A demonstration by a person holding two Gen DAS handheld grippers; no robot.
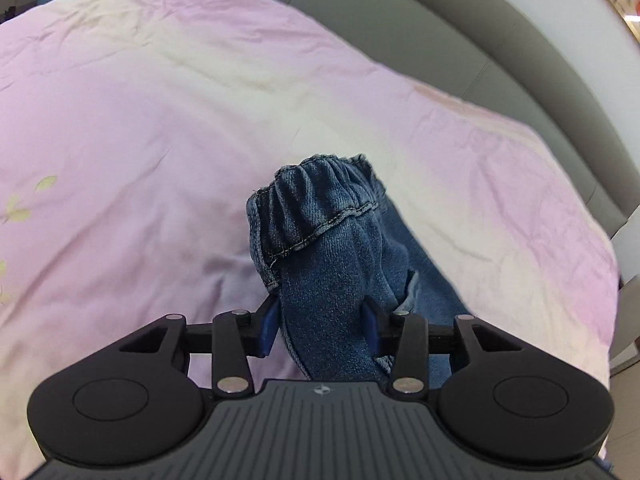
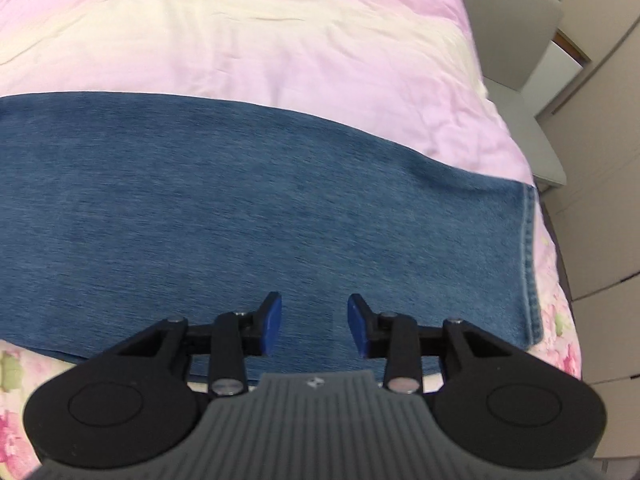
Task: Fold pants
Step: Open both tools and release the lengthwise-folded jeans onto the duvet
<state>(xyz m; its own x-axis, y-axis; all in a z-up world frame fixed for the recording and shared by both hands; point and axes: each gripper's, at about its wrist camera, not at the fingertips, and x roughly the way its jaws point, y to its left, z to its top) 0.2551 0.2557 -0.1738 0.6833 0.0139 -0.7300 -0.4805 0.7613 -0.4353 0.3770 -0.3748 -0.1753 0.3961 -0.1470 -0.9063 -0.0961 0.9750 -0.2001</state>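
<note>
The pants are blue denim. In the left wrist view my left gripper [image 1: 320,326] is shut on the pants [image 1: 320,248] near the elastic waistband, which bunches up and rises above the bedcover. In the right wrist view a pant leg [image 2: 248,208] lies flat across the bed, its stitched hem [image 2: 528,260] at the right. My right gripper [image 2: 315,326] is open and empty, just above the near edge of that leg.
A pink and cream bedcover [image 1: 160,120] fills both views, with a floral print [image 2: 12,376] at the near edge. A grey padded headboard [image 1: 460,40] curves behind it. The bed's right edge, a grey chair [image 2: 516,40] and beige cabinets [image 2: 600,200] lie to the right.
</note>
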